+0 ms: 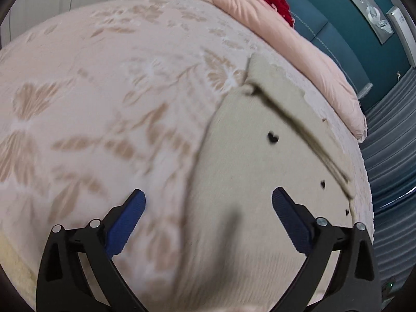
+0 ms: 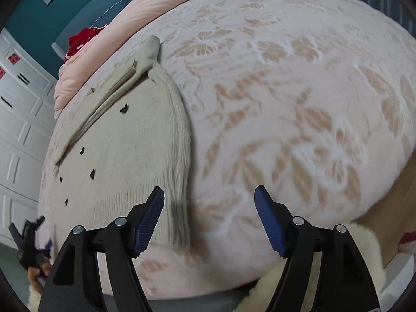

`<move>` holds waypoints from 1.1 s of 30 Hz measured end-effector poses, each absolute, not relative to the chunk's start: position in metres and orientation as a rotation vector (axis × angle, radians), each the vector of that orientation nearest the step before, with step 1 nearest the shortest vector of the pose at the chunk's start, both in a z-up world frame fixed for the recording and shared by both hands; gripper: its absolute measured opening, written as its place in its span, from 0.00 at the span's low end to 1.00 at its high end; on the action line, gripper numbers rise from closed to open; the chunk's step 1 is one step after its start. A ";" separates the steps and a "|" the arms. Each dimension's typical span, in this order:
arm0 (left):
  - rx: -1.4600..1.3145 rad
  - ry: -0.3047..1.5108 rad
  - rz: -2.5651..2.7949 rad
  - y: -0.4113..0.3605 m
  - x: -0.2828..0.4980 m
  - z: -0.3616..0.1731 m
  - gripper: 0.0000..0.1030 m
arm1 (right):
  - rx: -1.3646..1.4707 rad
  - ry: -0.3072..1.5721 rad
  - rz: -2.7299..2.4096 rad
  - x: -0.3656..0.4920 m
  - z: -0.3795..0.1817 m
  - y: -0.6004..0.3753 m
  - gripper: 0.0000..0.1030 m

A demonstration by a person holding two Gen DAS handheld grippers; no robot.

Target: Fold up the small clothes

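**Beige knitted garment spread on floral bed**

Beige knitted garment with small black heart marks lies flat on the pink floral-patterned bedspread, one long strip of it folded across the top toward the pink quilt. That rolled pink quilt runs along the bedspread's far edge, a red cloth beside it against the teal wall. Above the garment's near hem, the left gripper hangs with its blue-padded jaws spread wide, holding nothing. The right gripper hovers over the garment's ribbed side edge, jaws likewise wide apart and empty.
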State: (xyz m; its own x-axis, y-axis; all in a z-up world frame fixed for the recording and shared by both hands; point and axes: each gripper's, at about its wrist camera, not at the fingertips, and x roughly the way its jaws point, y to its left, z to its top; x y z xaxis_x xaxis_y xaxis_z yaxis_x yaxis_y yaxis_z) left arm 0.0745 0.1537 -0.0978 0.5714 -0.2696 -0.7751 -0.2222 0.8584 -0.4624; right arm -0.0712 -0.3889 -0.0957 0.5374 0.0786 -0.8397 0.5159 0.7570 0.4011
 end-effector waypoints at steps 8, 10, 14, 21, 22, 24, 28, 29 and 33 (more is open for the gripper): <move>-0.573 1.010 -0.078 0.132 0.037 -0.102 0.95 | 0.735 0.988 -0.161 -0.069 -0.108 -0.348 0.83; -0.588 1.018 -0.055 0.129 0.040 -0.102 0.95 | 0.742 0.959 -0.141 -0.065 -0.109 -0.341 0.85; -0.678 1.014 -0.114 0.125 0.050 -0.098 0.92 | 0.741 0.931 -0.127 -0.052 -0.109 -0.333 0.85; -0.677 1.094 -0.152 0.118 0.070 -0.092 0.09 | 0.795 0.935 -0.077 -0.033 -0.099 -0.341 0.12; -0.692 1.079 -0.157 0.122 0.067 -0.085 0.08 | 0.798 0.907 -0.066 -0.035 -0.089 -0.341 0.11; -0.686 1.048 -0.164 0.129 0.059 -0.069 0.07 | 0.775 0.869 -0.032 -0.042 -0.067 -0.339 0.11; -0.664 1.032 -0.221 0.140 0.038 -0.043 0.07 | 0.705 0.845 0.019 -0.062 -0.029 -0.333 0.08; -0.656 1.028 -0.237 0.141 0.032 -0.036 0.06 | 0.695 0.850 0.030 -0.069 -0.023 -0.333 0.08; -0.548 1.047 -0.297 0.140 0.000 -0.013 0.06 | 0.617 0.923 0.065 -0.100 -0.012 -0.331 0.08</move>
